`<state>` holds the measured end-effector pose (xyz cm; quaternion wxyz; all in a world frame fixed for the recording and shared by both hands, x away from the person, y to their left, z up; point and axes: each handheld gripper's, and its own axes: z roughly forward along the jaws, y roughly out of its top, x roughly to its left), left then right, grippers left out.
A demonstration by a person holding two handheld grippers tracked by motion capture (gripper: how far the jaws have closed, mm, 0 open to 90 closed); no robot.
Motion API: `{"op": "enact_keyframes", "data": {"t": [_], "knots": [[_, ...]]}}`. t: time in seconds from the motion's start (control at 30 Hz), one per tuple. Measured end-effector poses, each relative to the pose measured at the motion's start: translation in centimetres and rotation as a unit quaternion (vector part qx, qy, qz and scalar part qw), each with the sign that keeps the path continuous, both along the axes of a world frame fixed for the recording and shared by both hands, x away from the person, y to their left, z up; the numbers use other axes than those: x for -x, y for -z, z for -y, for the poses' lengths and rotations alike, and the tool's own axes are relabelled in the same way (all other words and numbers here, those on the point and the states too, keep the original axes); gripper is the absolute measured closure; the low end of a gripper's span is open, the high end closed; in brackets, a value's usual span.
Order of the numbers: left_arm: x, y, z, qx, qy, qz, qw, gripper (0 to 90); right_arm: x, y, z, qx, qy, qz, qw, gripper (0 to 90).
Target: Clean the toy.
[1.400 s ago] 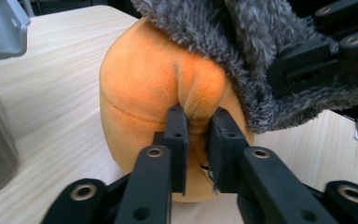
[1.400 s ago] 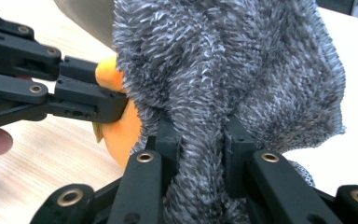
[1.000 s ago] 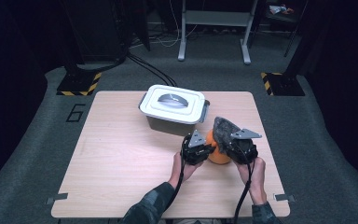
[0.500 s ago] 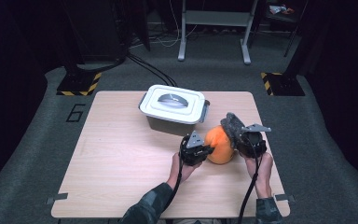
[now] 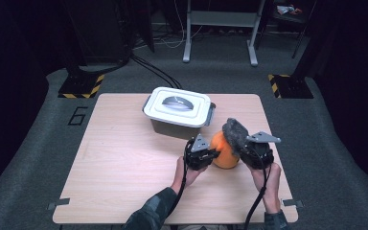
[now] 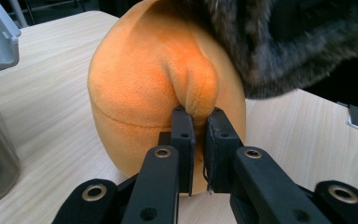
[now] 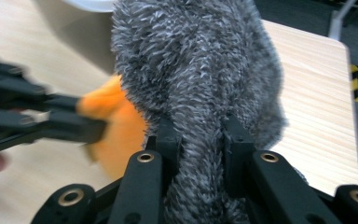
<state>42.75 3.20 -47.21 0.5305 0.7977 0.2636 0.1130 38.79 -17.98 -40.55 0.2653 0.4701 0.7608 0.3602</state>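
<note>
Lidded container (image 5: 178,110) just behind orange plush (image 5: 224,152), grey furry piece (image 5: 235,134) on top

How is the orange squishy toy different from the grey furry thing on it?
The round orange plush toy is smooth and short-napped; the shaggy grey fur piece is long-haired. The orange toy sits on the wooden table, while the grey piece drapes over the toy's top. The left hand-held gripper pinches a small fold of the orange toy; the right hand-held gripper clamps a thick wad of grey fur. Both are soft and gripped.
</note>
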Motion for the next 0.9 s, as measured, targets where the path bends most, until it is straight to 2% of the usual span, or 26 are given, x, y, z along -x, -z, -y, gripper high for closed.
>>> {"op": "enact_keyframes", "data": {"t": [0.13, 0.27, 0.37, 0.6, 0.83, 0.9], "knots": [[0.0, 0.0, 0.1, -0.001, 0.003, -0.002, 1.0, 83.6, 0.0, 0.9, -1.5, 0.016, -0.013, -0.015, 0.9997, 73.0], [-0.1, 0.0, 0.0, -0.003, 0.005, -0.004, 1.0, 83.7, -0.5, 1.3, -1.7, 0.019, -0.004, -0.015, 0.9997, 73.0], [0.0, 0.0, 0.1, -0.005, 0.006, -0.003, 1.0, 83.7, -0.9, 1.3, -1.2, 0.026, 0.008, -0.016, 0.9995, 73.0], [-0.1, 0.0, 0.0, -0.006, 0.011, -0.004, 0.9999, 83.8, -2.4, 1.8, 0.6, 0.015, 0.032, -0.027, 0.999, 73.0], [0.0, 0.1, -0.2, -0.005, 0.012, -0.004, 0.9999, 83.7, -3.4, 2.6, 2.3, 0.019, 0.069, -0.046, 0.9963, 72.9], [0.0, 0.1, -0.2, -0.006, 0.011, -0.002, 0.9999, 83.7, -3.4, 2.8, 2.6, 0.011, 0.075, -0.048, 0.996, 72.9]]}}
